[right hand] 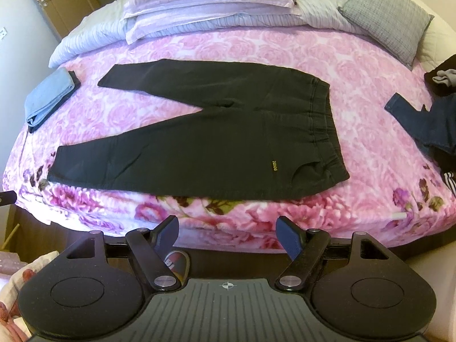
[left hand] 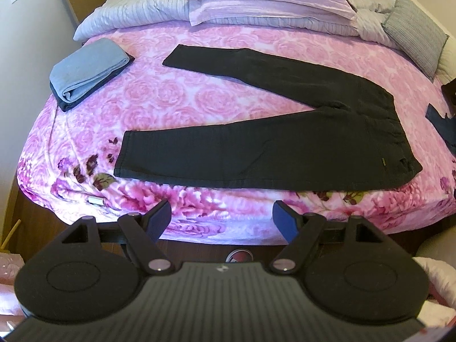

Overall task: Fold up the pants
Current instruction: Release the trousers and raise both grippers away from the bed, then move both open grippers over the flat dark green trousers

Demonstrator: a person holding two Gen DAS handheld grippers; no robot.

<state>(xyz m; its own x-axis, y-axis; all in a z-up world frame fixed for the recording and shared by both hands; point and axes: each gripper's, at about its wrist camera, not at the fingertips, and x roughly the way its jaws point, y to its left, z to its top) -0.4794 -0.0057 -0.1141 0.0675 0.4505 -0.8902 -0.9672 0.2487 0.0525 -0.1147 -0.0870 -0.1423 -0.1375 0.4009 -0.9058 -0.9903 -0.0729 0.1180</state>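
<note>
Where the pink floral blanket (left hand: 176, 97) covers the bed, a folded light-blue garment (left hand: 85, 68) lies at the left on a darker folded piece. Centre, the black pants (left hand: 285, 142) lie flat and unfolded, legs splayed leftward, waistband to the right, near the bed's front edge. Further right sits a heap of dark clothes (right hand: 436, 119); a grey cushion (right hand: 393, 20) and stacked bedding occupy the far side. Nothing lies on the pants. The left gripper (left hand: 222, 219) and right gripper (right hand: 228, 232) hover short of the bed edge, angled downward, jaws wide apart and empty.
</note>
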